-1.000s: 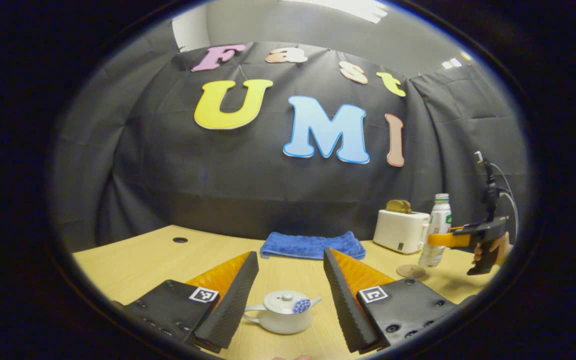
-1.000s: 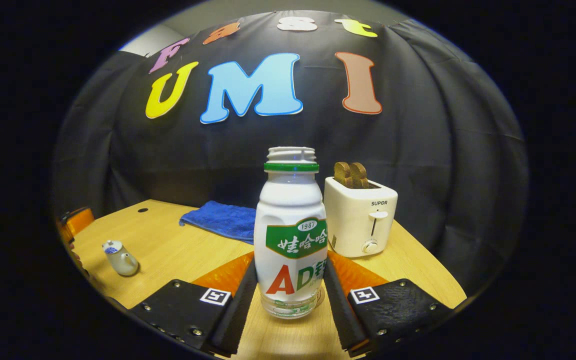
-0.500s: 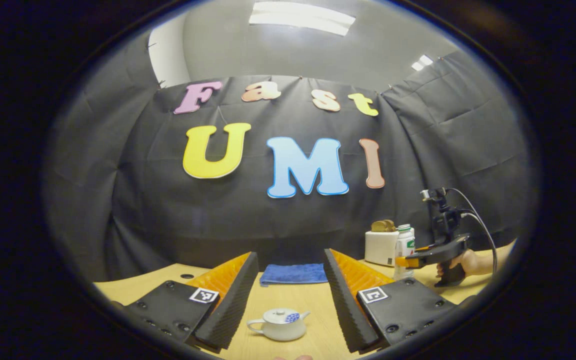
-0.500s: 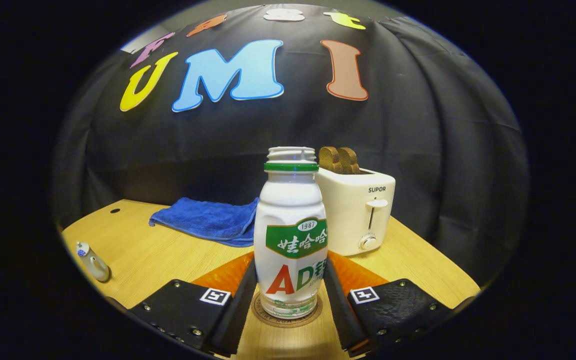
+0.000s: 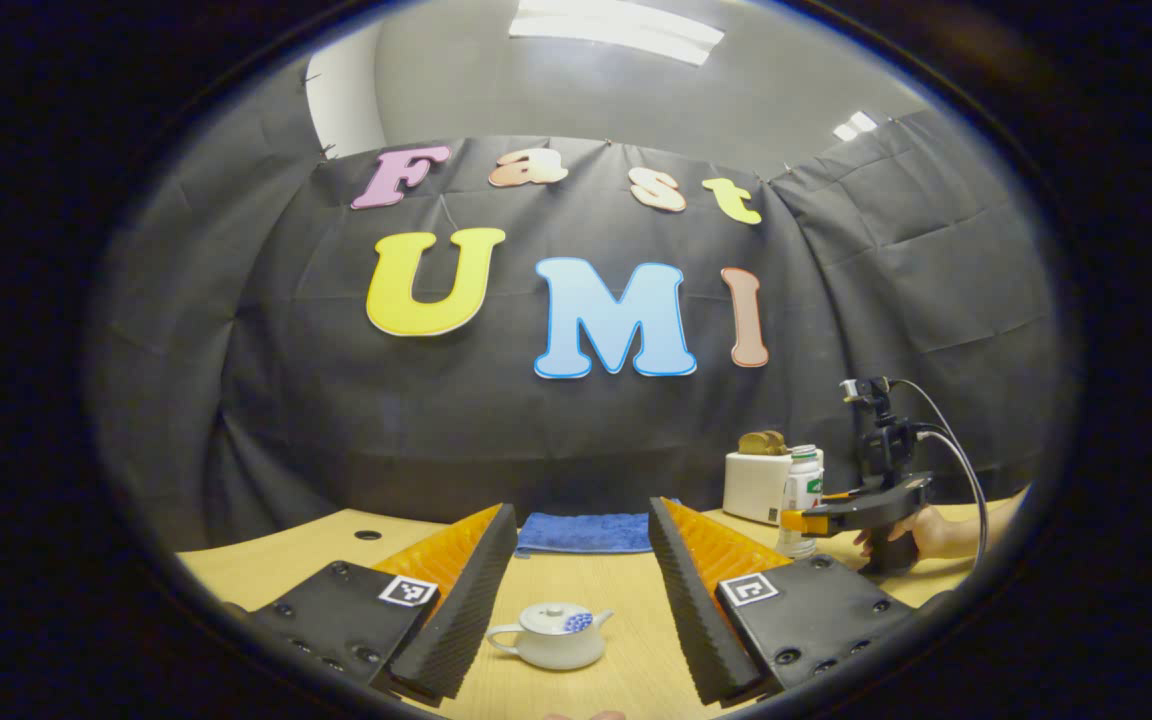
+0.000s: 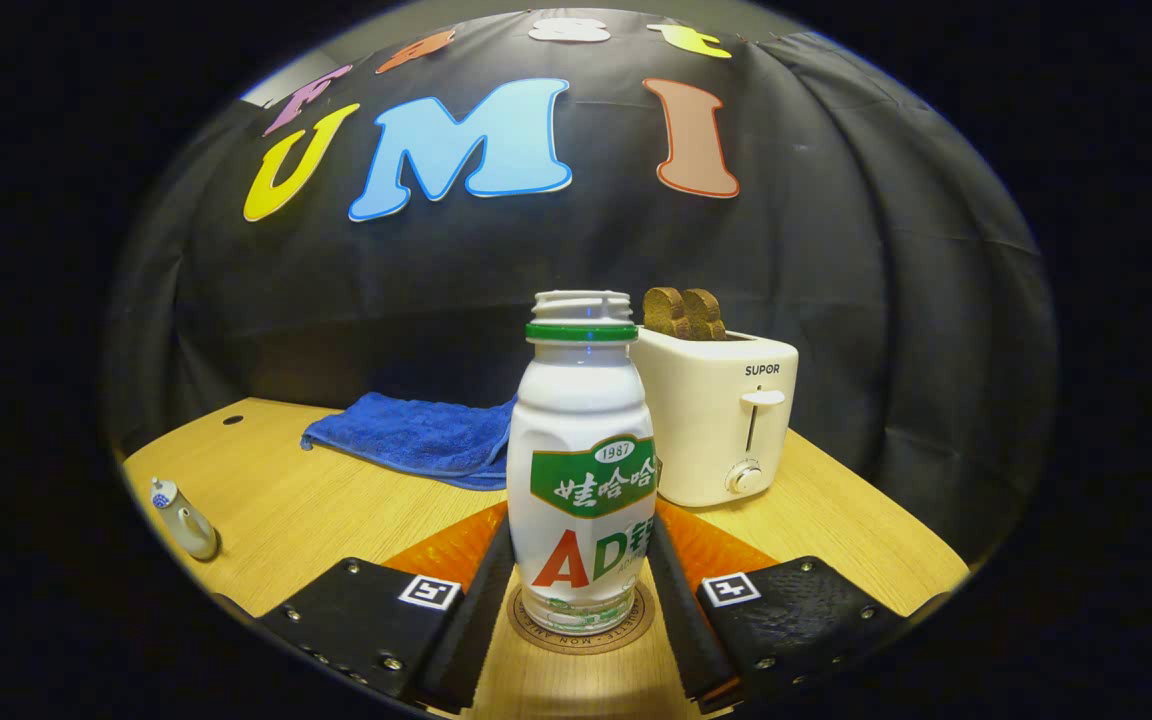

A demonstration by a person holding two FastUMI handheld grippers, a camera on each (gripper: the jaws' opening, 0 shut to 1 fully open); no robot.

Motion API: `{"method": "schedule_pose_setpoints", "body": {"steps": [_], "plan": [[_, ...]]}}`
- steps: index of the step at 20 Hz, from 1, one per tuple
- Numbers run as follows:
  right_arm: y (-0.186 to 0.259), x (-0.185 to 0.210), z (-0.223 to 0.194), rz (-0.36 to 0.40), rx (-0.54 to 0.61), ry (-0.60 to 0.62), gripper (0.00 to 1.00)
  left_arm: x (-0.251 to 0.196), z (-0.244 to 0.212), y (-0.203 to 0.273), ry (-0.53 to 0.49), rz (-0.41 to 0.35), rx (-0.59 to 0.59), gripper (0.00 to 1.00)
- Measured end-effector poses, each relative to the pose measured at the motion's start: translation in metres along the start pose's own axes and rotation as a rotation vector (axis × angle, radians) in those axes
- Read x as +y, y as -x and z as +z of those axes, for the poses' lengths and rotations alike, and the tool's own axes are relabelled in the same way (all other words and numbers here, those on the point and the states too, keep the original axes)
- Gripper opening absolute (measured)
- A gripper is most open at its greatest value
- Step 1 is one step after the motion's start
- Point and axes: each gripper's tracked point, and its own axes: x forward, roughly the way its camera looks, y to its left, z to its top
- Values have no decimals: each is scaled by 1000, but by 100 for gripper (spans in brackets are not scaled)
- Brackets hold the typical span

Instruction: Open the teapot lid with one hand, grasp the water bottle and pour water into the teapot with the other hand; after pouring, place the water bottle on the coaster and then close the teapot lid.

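The white teapot (image 5: 549, 635) with a blue pattern sits on the wooden table with its lid on, low between the fingers of my open left gripper (image 5: 581, 510), which holds nothing. In the right gripper view, the white water bottle (image 6: 584, 470), uncapped, stands upright on the round brown coaster (image 6: 581, 628). My right gripper (image 6: 582, 525) is shut on the bottle, one finger pressed against each side. The teapot (image 6: 181, 518) shows small at the far left. In the left gripper view the right gripper (image 5: 798, 521), held by a hand, grips the bottle (image 5: 800, 497) at far right.
A white toaster (image 6: 726, 420) with two slices of bread stands just behind and right of the bottle. A folded blue towel (image 6: 416, 445) lies at the back of the table (image 6: 336, 510). Black cloth walls close off the back.
My left gripper has drawn back from the teapot, which now looks smaller. My right gripper has brought the bottle down onto the coaster.
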Motion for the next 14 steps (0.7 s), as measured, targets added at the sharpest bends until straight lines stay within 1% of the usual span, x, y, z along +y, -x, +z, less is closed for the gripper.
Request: {"method": "schedule_pose_setpoints", "body": {"steps": [1, 3, 5, 10, 14], "plan": [[1, 0, 2, -9, -12, 13, 75, -2, 0, 1, 0, -6, 0, 89], [2, -3, 5, -27, -24, 38, 75, -5, 4, 2, 11, -18, -14, 89], [5, 0, 10, -19, -37, 38, 75, -7, 7, 4, 24, -29, -26, 89], [14, 2, 26, -12, -74, 55, 75, -12, 7, 8, 15, -36, -33, 89], [23, 4, 36, -7, -113, 81, 79, -13, 8, 10, 9, -35, -35, 89]]}}
